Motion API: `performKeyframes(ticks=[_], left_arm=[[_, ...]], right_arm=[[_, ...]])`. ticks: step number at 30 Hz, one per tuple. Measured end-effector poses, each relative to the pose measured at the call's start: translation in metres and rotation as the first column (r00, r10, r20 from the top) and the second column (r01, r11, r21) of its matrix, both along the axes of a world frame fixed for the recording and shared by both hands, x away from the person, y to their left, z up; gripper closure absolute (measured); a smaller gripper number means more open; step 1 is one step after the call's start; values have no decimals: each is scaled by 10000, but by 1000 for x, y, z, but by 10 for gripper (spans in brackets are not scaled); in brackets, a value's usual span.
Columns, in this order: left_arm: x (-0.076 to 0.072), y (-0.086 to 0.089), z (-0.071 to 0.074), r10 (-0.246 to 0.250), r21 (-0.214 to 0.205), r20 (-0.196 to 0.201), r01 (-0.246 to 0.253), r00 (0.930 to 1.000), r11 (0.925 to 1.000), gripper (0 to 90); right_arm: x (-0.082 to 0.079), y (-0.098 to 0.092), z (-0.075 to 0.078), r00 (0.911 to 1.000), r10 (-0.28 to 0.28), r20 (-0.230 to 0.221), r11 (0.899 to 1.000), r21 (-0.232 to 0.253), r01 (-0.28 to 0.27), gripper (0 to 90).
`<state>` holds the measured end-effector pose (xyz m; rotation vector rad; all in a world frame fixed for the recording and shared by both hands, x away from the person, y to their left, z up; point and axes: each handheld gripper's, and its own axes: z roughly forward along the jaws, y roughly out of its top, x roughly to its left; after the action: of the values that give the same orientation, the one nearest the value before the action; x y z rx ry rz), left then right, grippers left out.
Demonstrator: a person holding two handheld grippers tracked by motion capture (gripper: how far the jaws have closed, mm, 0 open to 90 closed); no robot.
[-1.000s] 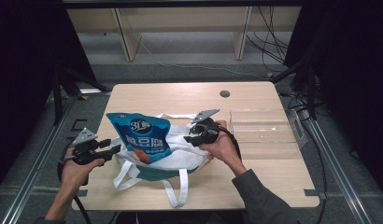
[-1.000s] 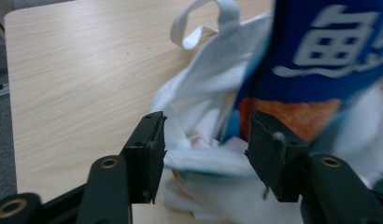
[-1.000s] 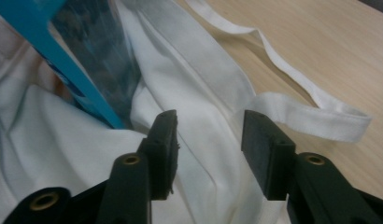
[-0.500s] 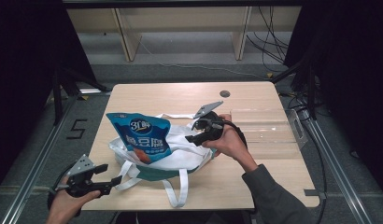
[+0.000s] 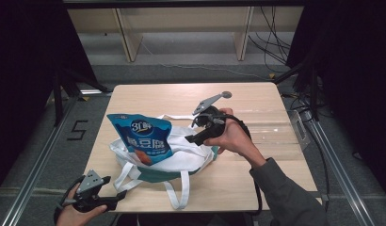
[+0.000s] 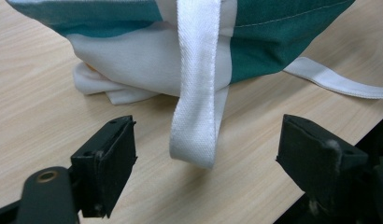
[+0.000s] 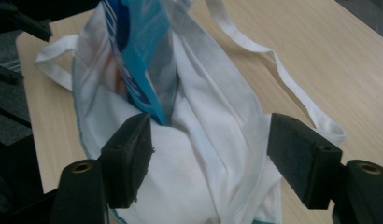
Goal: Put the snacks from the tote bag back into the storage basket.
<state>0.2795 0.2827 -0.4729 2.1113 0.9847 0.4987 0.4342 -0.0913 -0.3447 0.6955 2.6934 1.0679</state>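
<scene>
Now both grippers' jaws have just opened empty, so the blue printed snack pouch (image 5: pixel 141 141) standing half inside the white-and-green cloth tote bag (image 5: pixel 181 160) below the right gripper (image 5: pixel 197 136) could topple out, the left gripper (image 5: pixel 116 195) standing clear of the bag.

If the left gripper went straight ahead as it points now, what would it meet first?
Probably the white strap loop hanging between the open left gripper jaws, then the tote bag behind it; depth is uncertain.
</scene>
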Motion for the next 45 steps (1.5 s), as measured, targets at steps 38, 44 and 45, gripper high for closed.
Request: performKeyframes(ticks=[38, 44, 45], left_arm=[[-9, -9, -21, 446, 33, -589, -445, 9973, 9990, 196], [-9, -9, -21, 359, -26, -589, -361, 9976, 9993, 197], [-9, -9, -21, 378, -29, -581, -381, 9976, 9993, 197]], right_arm=[[16, 142, 73, 9513, 3064, -330, 9206, -2441, -3050, 484], [27, 159, 71, 9481, 3112, -648, 8936, -3197, -3151, 575], [29, 162, 70, 9443, 3223, -663, 8888, -3220, -3260, 602]])
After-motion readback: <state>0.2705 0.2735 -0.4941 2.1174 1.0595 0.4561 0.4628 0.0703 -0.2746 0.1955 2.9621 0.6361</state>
